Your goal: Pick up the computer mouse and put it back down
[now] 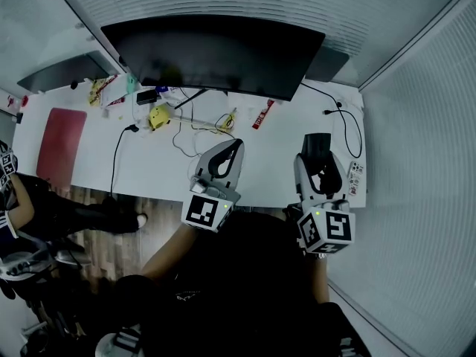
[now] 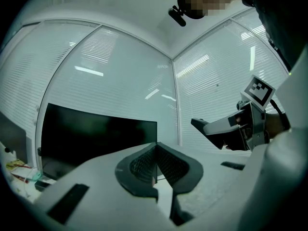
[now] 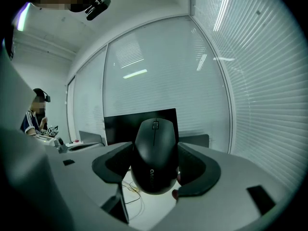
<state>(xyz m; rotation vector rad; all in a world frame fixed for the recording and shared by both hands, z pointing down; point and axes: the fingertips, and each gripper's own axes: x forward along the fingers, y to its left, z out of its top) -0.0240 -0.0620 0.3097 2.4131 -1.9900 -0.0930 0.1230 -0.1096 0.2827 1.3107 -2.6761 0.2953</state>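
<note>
A black computer mouse (image 3: 155,155) with a scroll wheel sits clamped between the dark pads of my right gripper (image 3: 156,165), lifted off the white desk (image 1: 275,166). In the head view the same mouse (image 1: 318,146) shows as a dark shape at the tip of the right gripper (image 1: 320,162), over the desk's right end. My left gripper (image 1: 223,158) hovers near the desk's front edge, left of the right one. Its ribbed pads (image 2: 168,166) meet with nothing between them. From the left gripper view the right gripper (image 2: 236,129) appears raised at the right.
A large black monitor (image 1: 216,54) stands at the back of the desk. Cables (image 1: 190,121), a yellow object (image 1: 158,116) and small items lie before it, a red mat (image 1: 61,141) at the left. A seated person (image 1: 30,207) is at far left. Blinds cover the walls.
</note>
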